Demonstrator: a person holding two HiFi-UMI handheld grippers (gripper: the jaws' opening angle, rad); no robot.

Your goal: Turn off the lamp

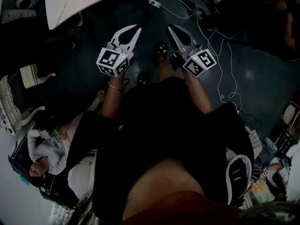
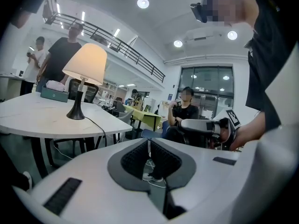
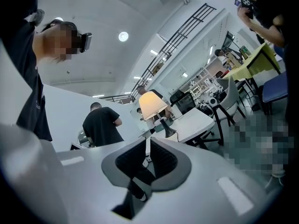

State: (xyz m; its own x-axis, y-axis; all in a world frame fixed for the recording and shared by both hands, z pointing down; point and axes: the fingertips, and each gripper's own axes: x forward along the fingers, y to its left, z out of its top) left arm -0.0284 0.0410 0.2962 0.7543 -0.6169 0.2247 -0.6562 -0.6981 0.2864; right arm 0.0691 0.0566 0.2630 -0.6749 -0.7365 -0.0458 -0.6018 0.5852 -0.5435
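Bright office hall: the lit lamp point(image 2: 86, 66) stands on a white table point(image 2: 32, 122), upper left in the left gripper view. Both closed and empty, the left gripper point(image 1: 134, 31) and right gripper point(image 1: 172, 30) are well away from it. Best to step closer, find its switch and press lightly.

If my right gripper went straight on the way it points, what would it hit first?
Probably the lit lamp on the white table; the right gripper aims near its stem. Nothing shows between, but depth is unclear.

One lamp point(image 2: 86, 65), one white table point(image 2: 32, 119), two hand-held grippers: left point(image 1: 133, 29), right point(image 1: 171, 28).
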